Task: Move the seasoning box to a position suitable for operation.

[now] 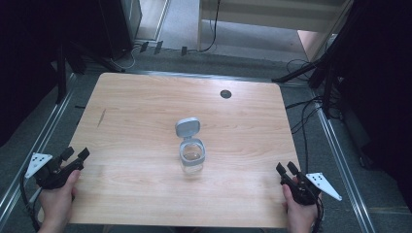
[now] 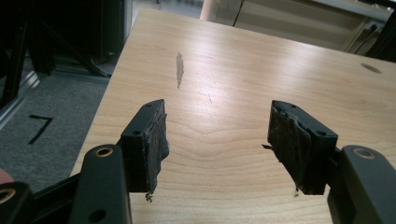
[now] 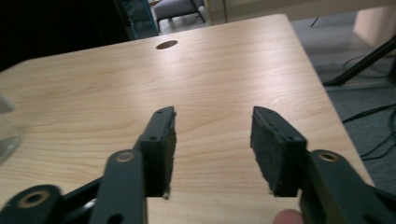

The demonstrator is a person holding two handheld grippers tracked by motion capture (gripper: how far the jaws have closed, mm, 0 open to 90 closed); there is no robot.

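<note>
A clear glass jar (image 1: 192, 159) stands upright near the middle of the wooden table (image 1: 145, 121), with its grey hinged lid (image 1: 187, 127) flipped open toward the far side. My left gripper (image 1: 77, 154) rests at the table's near left edge, open and holding nothing; in its own view the left gripper (image 2: 217, 128) has only bare wood between its jaws. My right gripper (image 1: 287, 168) sits at the near right edge, open and free; in its own view the right gripper (image 3: 213, 130) points across the table, and the jar (image 3: 7, 135) shows blurred at the left edge.
A dark round cable hole (image 1: 225, 93) sits near the table's far edge, and a dark scuff mark (image 1: 101, 118) lies on the left side. Cables (image 1: 306, 121) and dark stand legs (image 1: 311, 73) run along the floor to the right of the table.
</note>
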